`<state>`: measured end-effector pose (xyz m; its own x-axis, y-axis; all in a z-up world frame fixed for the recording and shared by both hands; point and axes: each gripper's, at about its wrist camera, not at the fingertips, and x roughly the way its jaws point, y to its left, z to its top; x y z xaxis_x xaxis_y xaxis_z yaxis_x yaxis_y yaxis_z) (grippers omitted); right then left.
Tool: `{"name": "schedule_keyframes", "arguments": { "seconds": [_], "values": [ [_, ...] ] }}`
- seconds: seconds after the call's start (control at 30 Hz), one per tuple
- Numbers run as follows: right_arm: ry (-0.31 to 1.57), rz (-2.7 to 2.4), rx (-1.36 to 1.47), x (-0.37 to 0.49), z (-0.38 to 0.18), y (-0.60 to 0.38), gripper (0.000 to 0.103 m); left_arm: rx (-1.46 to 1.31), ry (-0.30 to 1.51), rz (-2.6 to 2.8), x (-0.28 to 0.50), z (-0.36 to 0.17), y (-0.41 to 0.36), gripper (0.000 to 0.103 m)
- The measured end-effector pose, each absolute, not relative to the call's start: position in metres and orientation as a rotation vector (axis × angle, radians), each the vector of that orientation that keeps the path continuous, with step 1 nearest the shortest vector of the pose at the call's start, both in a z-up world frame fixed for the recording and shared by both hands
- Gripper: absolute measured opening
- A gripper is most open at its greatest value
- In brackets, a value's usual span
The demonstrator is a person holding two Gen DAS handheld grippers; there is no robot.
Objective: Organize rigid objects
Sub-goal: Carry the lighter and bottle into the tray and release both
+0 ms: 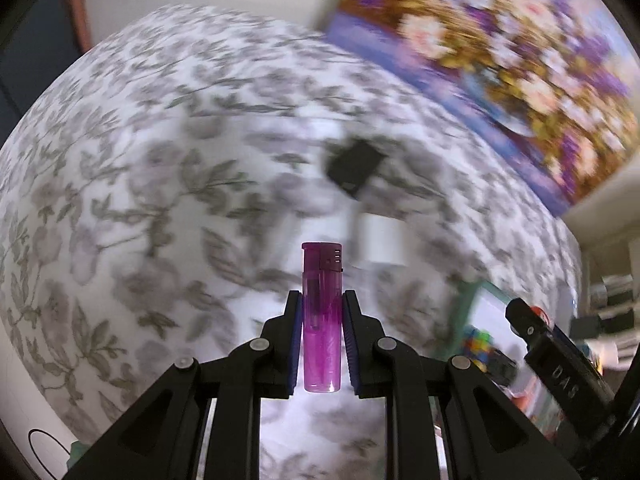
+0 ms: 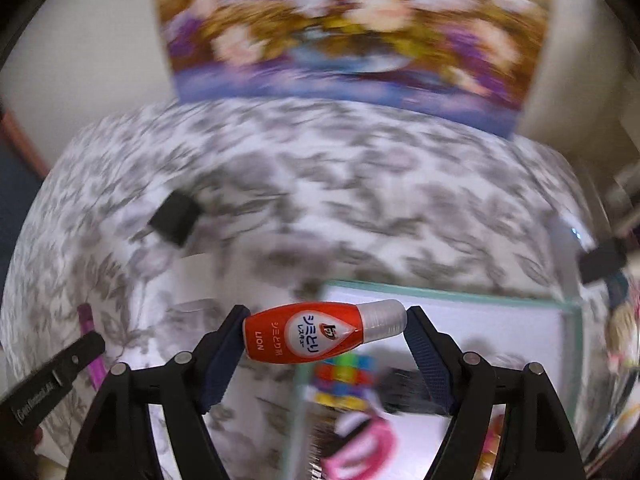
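A translucent purple lighter [image 1: 322,312] stands upright between the pads of my left gripper [image 1: 322,300], which is shut on it above the floral tablecloth [image 1: 160,160]. My right gripper [image 2: 326,320] is shut on an orange stain-remover bottle [image 2: 312,336] with a white cap. The bottle lies sideways, one pad on its base and the other on its cap. It hangs over the near left corner of a green-rimmed white tray [image 2: 480,296]. The left gripper's finger [image 2: 76,352] and the lighter [image 2: 90,344] show at the left of the right wrist view.
A small black box [image 1: 354,168] and a white object [image 1: 380,240] lie on the cloth. The tray holds a colourful cube [image 2: 344,376] and a pink item [image 2: 372,448]. A flower picture [image 2: 352,28] leans against the wall behind the table.
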<state>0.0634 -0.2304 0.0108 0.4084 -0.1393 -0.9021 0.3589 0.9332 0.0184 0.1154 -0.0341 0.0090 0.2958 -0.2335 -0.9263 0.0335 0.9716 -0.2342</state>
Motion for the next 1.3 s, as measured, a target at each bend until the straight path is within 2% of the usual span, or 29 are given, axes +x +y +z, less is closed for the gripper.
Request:
{"name": "schedule_keyframes", "arguments": {
  "seconds": [0.33, 0.73, 0.8, 0.87, 0.9, 0.97, 1.03, 1.1, 1.17, 1.27, 1.3],
  "values": [
    [1.089, -0.532, 0.428, -0.012, 0.031, -0.321, 0.081, -0.002, 1.251, -0.409, 0.058, 0.021, -0.13, 0.02],
    [1.19, -0.614, 0.522, -0.042, -0.011, -0.359, 0.081, 0.188, 1.313, -0.542, 0.014, -0.008, -0.187, 0.021],
    [1.214, -0.606, 0.526, -0.042, -0.016, -0.36, 0.081, 0.206, 1.316, -0.548, 0.013, -0.012, -0.191, 0.027],
    [1.225, -0.602, 0.524, -0.04, -0.019, -0.359, 0.082, 0.212, 1.315, -0.547, 0.013, -0.013, -0.192, 0.047],
    [1.222, -0.605, 0.525, -0.04, -0.019, -0.359, 0.082, 0.209, 1.316, -0.547, 0.013, -0.013, -0.191, 0.051],
    [1.219, -0.609, 0.523, -0.039, -0.017, -0.359, 0.083, 0.204, 1.316, -0.544, 0.014, -0.013, -0.189, 0.052],
    [1.211, -0.604, 0.523, -0.038, -0.015, -0.358, 0.09, 0.199, 1.313, -0.539, 0.016, -0.012, -0.188, 0.053],
    [1.206, -0.604, 0.522, -0.037, -0.013, -0.358, 0.091, 0.18, 1.317, -0.532, 0.02, -0.01, -0.183, 0.056],
    [1.204, -0.607, 0.519, -0.037, -0.011, -0.357, 0.091, 0.161, 1.317, -0.511, 0.026, -0.01, -0.176, 0.067],
    [1.194, -0.609, 0.517, -0.035, -0.009, -0.355, 0.091, 0.131, 1.315, -0.447, 0.039, -0.01, -0.16, 0.071],
    [1.194, -0.607, 0.519, -0.034, -0.009, -0.354, 0.095, 0.116, 1.315, -0.416, 0.046, -0.01, -0.152, 0.071]
  ]
}}
